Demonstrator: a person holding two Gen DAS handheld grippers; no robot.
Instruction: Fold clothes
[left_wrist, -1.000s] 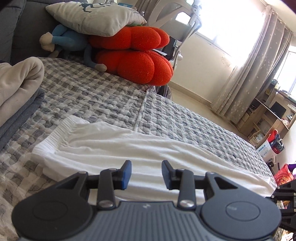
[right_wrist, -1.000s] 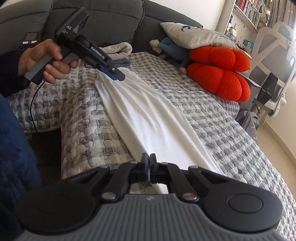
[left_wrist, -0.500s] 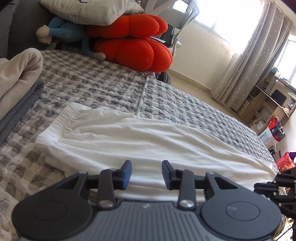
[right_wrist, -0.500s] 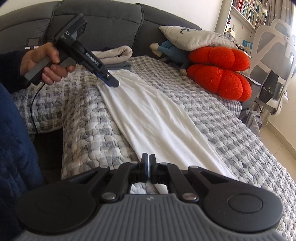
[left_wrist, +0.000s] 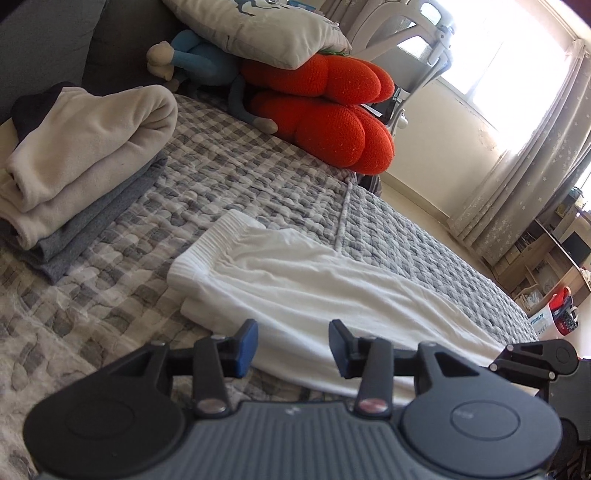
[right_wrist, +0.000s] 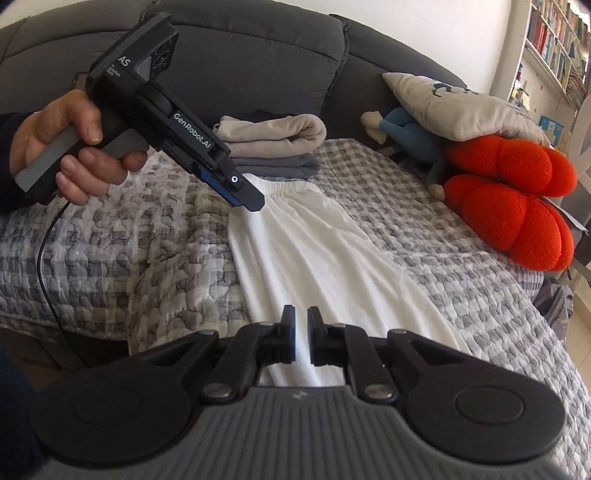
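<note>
So white pants (left_wrist: 314, 291) lie flat along the bed (right_wrist: 129, 236). Left hand-held gripper (left_wrist: 293, 345) released over waistband end, right hand-held gripper (right_wrist: 301, 339) slightly parted, w/ nothing held — pinch both ends squarely, then fold.

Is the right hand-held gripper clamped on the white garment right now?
No. The right hand-held gripper has a small open gap between its pads, with the white garment lying flat beneath.

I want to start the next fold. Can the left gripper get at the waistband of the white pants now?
Probably yes: the left gripper hangs open beside the waistband, nothing between.
</note>
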